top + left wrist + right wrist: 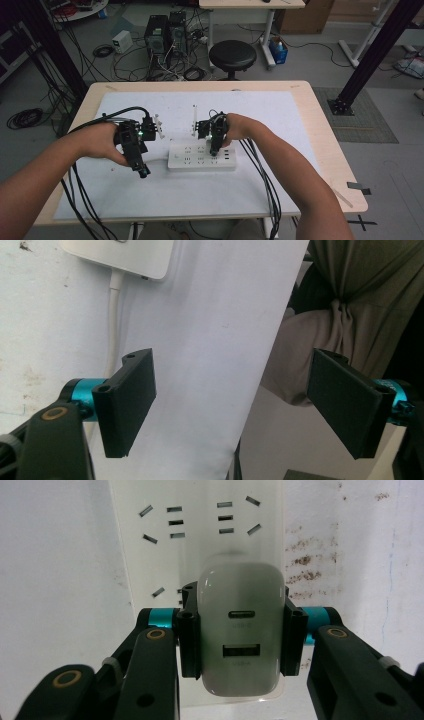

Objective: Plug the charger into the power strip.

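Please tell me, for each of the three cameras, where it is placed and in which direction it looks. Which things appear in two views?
High view: above the near table edge, looking forward and down; both forearms, left gripper, right gripper.
Left gripper view: on the left gripper, looking past its open jaws at the white mat and the person's clothing.
Right gripper view: on the right gripper, looking down at the charger it clamps.
Shared: the power strip.

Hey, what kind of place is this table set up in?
Probably a lab or workshop. Desktop computer towers stand on the floor amid loose cables, a black stool sits behind the table, and black metal frame posts flank it.
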`<action>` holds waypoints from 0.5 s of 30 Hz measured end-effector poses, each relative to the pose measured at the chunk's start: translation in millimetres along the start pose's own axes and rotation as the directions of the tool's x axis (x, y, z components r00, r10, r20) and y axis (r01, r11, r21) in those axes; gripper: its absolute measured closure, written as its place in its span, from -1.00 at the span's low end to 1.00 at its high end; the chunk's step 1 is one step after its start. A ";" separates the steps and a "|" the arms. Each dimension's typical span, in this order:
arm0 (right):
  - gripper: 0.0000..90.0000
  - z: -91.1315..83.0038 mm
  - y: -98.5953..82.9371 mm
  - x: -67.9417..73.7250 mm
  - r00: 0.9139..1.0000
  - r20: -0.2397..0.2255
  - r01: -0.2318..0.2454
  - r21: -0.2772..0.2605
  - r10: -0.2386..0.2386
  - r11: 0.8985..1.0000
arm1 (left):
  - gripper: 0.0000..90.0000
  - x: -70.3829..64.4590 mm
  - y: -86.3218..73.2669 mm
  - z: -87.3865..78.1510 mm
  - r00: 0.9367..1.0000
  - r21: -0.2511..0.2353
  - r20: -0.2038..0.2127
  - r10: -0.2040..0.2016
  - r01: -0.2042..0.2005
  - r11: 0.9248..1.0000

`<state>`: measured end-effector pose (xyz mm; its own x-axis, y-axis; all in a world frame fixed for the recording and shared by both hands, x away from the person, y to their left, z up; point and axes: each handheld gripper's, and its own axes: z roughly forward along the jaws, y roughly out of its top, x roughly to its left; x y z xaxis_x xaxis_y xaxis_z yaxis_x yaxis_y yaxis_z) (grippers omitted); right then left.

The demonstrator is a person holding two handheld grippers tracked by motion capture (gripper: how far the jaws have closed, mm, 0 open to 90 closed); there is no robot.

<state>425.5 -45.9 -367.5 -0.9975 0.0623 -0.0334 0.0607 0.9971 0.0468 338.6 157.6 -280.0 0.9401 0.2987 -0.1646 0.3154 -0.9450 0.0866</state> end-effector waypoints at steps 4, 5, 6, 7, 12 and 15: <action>0.39 1.0 0.6 0.8 1.000 0.005 -0.002 -0.001 0.002 1.000 | -0.55 1.7 1.1 2.8 1.000 0.010 0.002 0.002 -0.002 1.000; 0.39 0.9 -0.5 0.4 1.000 0.003 -0.004 -0.003 0.004 1.000 | -0.55 2.1 1.4 3.0 1.000 0.009 0.003 -0.002 0.002 1.000; 0.39 1.0 -0.9 1.8 1.000 0.009 -0.008 -0.006 0.008 1.000 | -0.55 3.0 1.7 2.6 1.000 0.011 0.007 0.006 -0.006 1.000; 0.39 1.3 -4.2 -0.3 1.000 -0.002 -0.014 -0.018 0.014 1.000 | -0.55 2.9 1.8 2.7 1.000 0.007 0.005 0.004 -0.004 1.000; 0.38 3.0 -5.8 -1.1 1.000 -0.008 -0.022 -0.044 0.022 0.999 | -0.55 3.3 0.8 4.5 1.000 0.018 0.014 0.004 -0.004 1.000; 0.38 3.5 -0.3 -1.4 1.000 -0.005 -0.010 -0.009 0.010 1.000 | -0.55 4.3 1.0 3.3 1.000 0.005 0.013 0.001 -0.001 1.000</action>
<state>427.1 -46.2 -370.9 -0.9970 0.0721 -0.0280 0.0704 0.9959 0.0565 342.6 157.5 -283.9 0.9386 0.2957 -0.1776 0.3135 -0.9461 0.0817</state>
